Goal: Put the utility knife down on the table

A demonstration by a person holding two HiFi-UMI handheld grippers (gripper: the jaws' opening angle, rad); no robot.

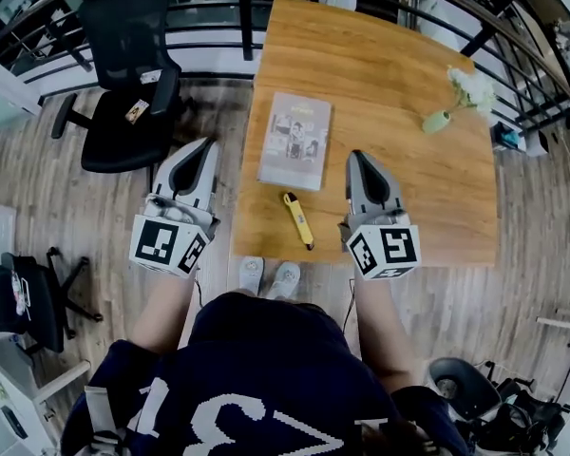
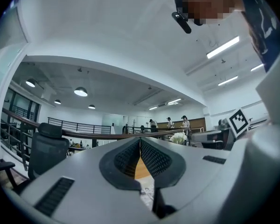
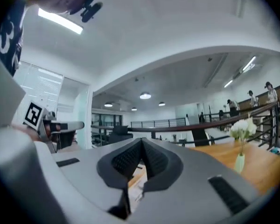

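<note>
Lying on table (image 1: 399, 93): utility knife (image 1: 298, 219); book (image 1: 295, 141) print unreadable.

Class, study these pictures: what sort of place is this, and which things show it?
Probably an open-plan office on an upper level: a black swivel office chair, a wooden table beside a metal railing, and strip lights on the ceiling.
</note>
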